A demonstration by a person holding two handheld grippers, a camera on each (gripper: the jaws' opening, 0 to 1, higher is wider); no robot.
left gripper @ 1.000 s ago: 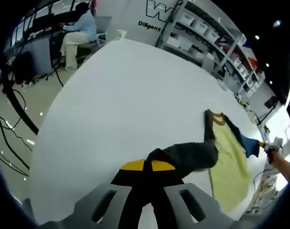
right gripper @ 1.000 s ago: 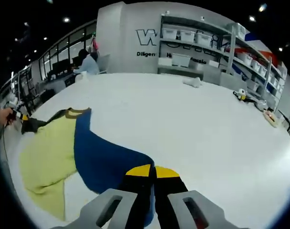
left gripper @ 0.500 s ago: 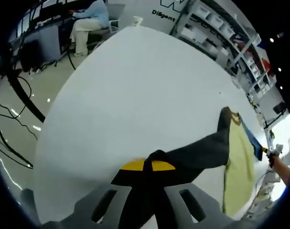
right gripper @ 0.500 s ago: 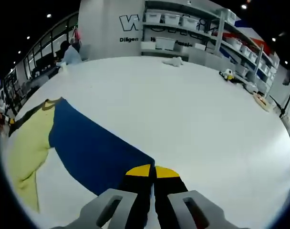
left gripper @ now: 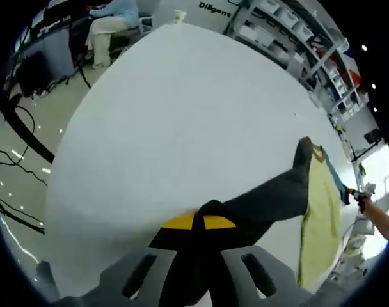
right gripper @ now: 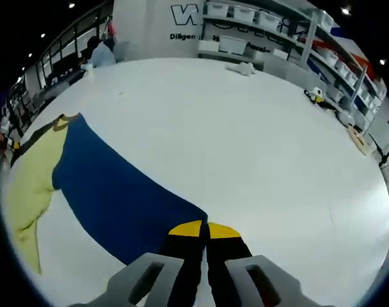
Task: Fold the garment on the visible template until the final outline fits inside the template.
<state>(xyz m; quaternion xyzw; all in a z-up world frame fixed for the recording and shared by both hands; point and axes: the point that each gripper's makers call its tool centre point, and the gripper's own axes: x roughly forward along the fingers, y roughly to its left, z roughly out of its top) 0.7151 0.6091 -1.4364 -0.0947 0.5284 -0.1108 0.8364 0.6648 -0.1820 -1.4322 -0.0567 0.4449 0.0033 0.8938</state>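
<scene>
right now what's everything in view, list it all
garment: 1, yellow body, blue sleeve, dark grey sleeve, brown collar, spread on the table between both grippers
table: 1, white, under everything
shelves: 1 rack, grey with white bins, beyond the table
seated person: 1, pale blue top, at a desk past the table's far end
cables: several, black, on the floor beside the table
left gripper: 1, shut on the grey sleeve
right gripper: 1, shut on the blue sleeve

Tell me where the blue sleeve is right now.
In the right gripper view, the blue sleeve stretches across the white table from the yellow body at left to the right hand-held gripper, which is shut on its end.
</scene>
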